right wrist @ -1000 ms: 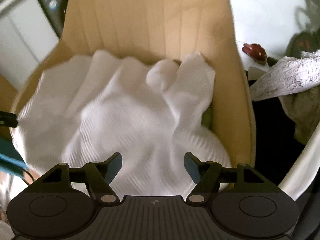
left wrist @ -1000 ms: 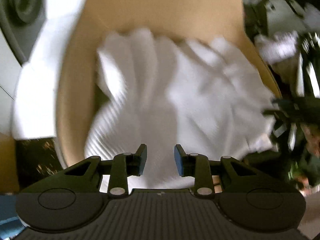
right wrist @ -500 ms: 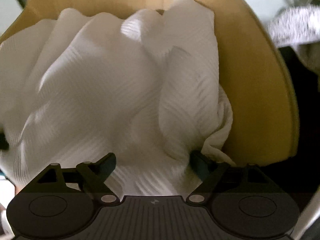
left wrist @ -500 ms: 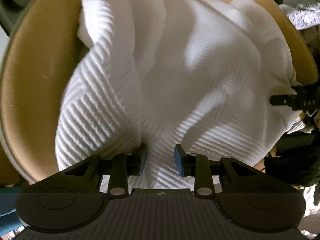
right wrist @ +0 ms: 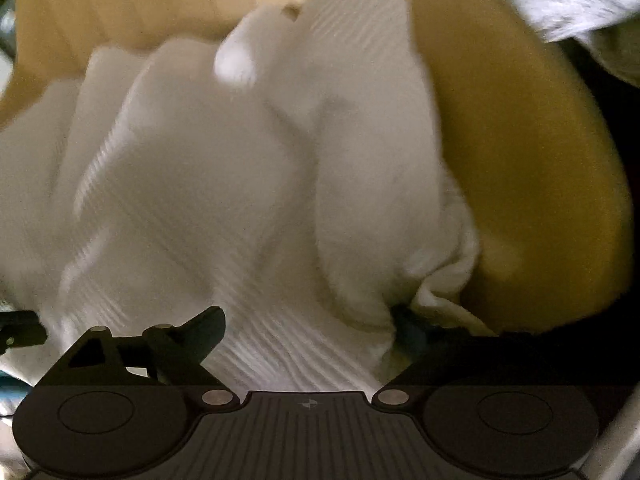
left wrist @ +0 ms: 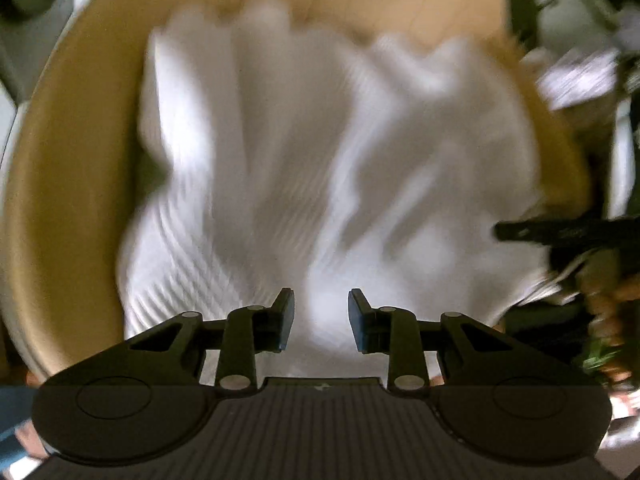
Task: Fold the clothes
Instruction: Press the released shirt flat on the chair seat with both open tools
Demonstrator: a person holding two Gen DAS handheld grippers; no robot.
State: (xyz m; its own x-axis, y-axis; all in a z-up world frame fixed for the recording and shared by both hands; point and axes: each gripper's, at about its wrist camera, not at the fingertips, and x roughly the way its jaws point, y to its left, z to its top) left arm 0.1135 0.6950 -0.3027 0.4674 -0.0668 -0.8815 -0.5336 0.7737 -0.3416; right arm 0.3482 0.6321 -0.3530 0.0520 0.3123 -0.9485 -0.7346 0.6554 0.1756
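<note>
White ribbed garment (left wrist: 320,168) on tan chair seat (left wrist: 72,184); fingers (left wrist: 321,316) of both grippers unclenched.

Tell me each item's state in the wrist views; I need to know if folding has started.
white ribbed garment: crumpled in loose ridges on the seat, not folded.
tan chair: holding the garment.
left gripper: jaws narrowly apart over the cloth; grip unclear through blur.
right gripper: jaws wide, just been opening, cloth bunched between them.
grey cloth: lying off the chair, untouched.
</note>
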